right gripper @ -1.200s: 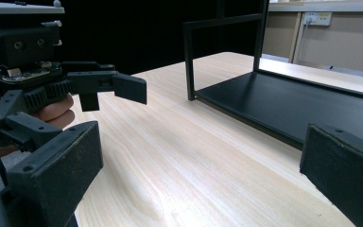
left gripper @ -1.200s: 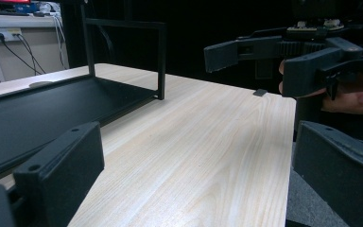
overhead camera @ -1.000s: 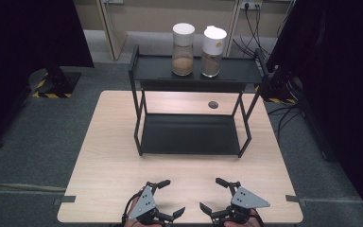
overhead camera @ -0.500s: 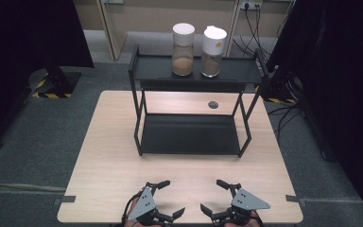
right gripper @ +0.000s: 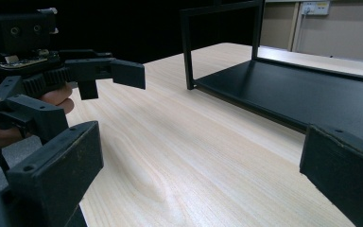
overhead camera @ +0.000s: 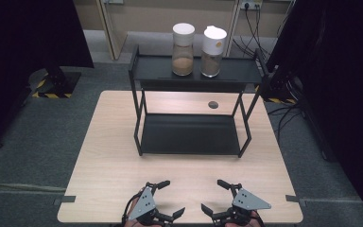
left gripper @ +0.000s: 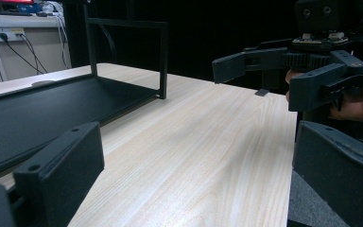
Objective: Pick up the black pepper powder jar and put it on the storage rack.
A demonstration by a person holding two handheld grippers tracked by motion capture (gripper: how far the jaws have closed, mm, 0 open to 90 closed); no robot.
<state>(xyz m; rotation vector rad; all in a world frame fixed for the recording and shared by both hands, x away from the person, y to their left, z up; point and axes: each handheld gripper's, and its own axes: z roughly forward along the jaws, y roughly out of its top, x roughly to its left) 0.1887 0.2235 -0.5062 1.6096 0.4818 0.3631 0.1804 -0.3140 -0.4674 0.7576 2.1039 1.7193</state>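
Down at the bottom edge of the high view, the left tool (overhead camera: 166,198) and the right tool (overhead camera: 215,196) sit side by side over the near edge of the bench (overhead camera: 108,165), both with jaws spread wide and nothing between them; each gripper view shows its own jaws apart and the other tool facing it across bare wood. Beyond them, in the middle of the frame, stands a black two-tier rack (overhead camera: 191,135) with an empty lower tray. On its top shelf, toward the upper centre of the frame, stand two upright jars with white lids, well apart from both tools: the left jar (overhead camera: 183,43) and, just beside it, the right jar (overhead camera: 212,45). Both lie straight ahead and higher up; the right tool looks slightly nearer the right jar, the left tool the left jar.
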